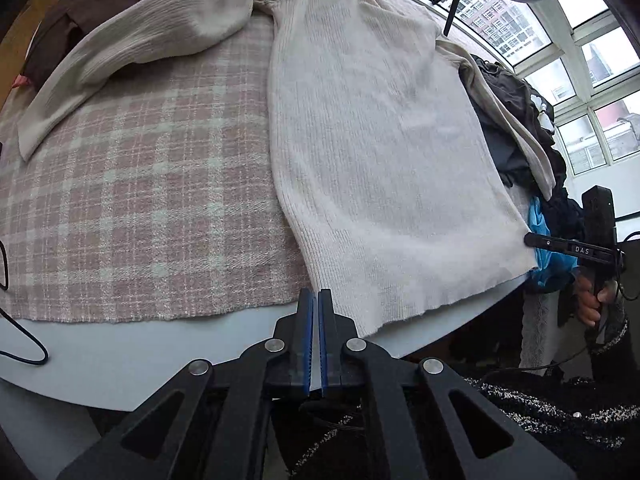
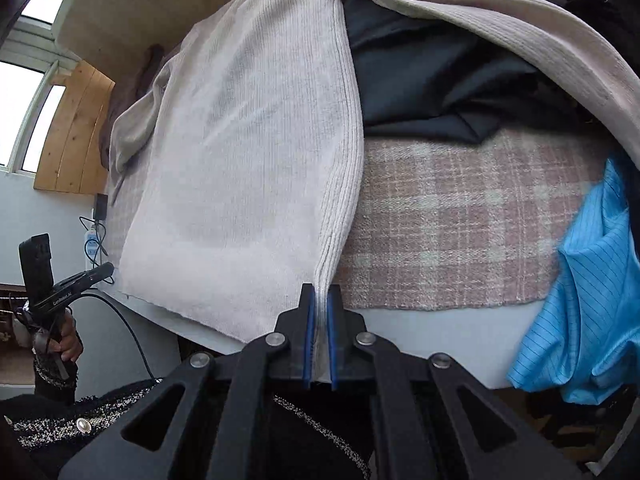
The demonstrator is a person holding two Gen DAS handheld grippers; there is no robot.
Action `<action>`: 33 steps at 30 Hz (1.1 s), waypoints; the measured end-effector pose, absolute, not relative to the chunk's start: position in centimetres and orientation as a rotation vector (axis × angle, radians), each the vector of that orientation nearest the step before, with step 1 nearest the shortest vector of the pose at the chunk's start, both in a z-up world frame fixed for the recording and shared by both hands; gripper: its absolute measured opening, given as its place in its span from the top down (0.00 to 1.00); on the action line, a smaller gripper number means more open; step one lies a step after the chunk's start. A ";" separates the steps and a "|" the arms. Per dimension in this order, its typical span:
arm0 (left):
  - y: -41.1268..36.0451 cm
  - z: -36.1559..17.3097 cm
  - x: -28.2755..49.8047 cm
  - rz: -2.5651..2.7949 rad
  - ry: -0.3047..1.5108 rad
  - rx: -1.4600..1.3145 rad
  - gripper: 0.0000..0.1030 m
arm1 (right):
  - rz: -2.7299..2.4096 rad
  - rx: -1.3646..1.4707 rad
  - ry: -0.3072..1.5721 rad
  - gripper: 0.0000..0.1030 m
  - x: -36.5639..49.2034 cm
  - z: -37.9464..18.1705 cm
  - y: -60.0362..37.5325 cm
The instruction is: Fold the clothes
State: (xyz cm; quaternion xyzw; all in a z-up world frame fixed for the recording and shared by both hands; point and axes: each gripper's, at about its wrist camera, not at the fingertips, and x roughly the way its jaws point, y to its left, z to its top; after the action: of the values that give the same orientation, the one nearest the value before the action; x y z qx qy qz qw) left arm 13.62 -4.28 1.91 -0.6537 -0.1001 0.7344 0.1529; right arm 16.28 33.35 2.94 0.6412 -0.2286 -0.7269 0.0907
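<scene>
We see both grippers built alike — the left gripper and right gripper have matte black linkage arms with triangular cut-outs, round silver pivot screws behind the jaws and blue ribbed pads lining them. Behind the jaws, our sleeve is black-and-white flecked tweed — a pearl button sits on it.

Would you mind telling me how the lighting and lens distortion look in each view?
Left wrist view: bright windows wash out top right, table edge bows strongly. Right wrist view: even daylight on the cream sweater, corners vignetted black, edges curved.
</scene>
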 end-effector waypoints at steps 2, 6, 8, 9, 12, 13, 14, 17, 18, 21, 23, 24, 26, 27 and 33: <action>-5.5 2.6 13.1 2.107 -0.311 -1.876 1.00 | -2.113 1.947 -0.717 0.91 15.7 2.7 33.5; -9.1 7.4 10.9 2.245 -0.259 -1.772 1.00 | -2.163 1.853 -0.662 0.91 14.2 8.2 34.5; -11.7 10.3 9.0 2.339 -0.232 -1.699 1.00 | -2.251 1.755 -0.596 0.91 12.8 12.5 35.3; -12.5 11.8 7.7 2.386 -0.207 -1.660 1.00 | -2.306 1.705 -0.556 0.91 12.1 14.7 35.7; -13.0 15.5 2.6 2.521 -0.077 -1.525 1.00 | -2.472 1.569 -0.439 0.91 8.7 20.3 37.2; -13.0 16.7 0.9 2.563 -0.041 -1.475 1.00 | -2.513 1.526 -0.395 0.90 7.3 21.7 37.6; -13.2 17.9 -0.5 2.595 -0.037 -1.416 1.00 | -2.549 1.485 -0.351 0.89 6.0 23.0 38.0; -11.7 20.2 -4.7 2.608 -0.030 -1.252 0.94 | -2.700 1.330 -0.281 0.80 1.4 25.2 39.0; -10.9 20.5 -6.2 2.605 -0.020 -1.217 0.90 | -2.717 1.271 -0.270 0.73 -0.1 25.1 39.2; -8.1 18.6 -10.8 2.525 -0.003 -1.222 0.85 | -2.751 1.193 -0.219 0.57 -5.2 23.2 39.1; -6.3 16.3 -13.6 2.458 0.027 -1.263 0.85 | -2.743 1.276 -0.173 0.57 -8.9 20.0 38.6; -5.7 15.1 -14.9 2.421 0.022 -1.289 0.82 | -2.708 1.314 -0.169 0.57 -10.7 18.3 38.3; -4.4 12.2 -17.6 2.361 0.052 -1.346 0.80 | -2.640 1.370 -0.180 0.57 -14.0 15.1 37.8; -3.8 10.8 -18.9 2.349 0.085 -1.374 0.79 | -2.614 1.397 -0.183 0.57 -15.5 13.7 37.5; -1.9 2.9 -25.7 2.241 0.128 -1.558 0.79 | -2.457 1.534 -0.193 0.57 -23.0 7.0 37.3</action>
State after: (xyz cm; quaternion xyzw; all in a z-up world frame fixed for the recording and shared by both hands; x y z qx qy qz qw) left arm -25.75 -1.93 2.90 -0.5583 0.0460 0.8031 0.2030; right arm -23.03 37.33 6.99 0.5246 -0.0659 -0.8404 0.1190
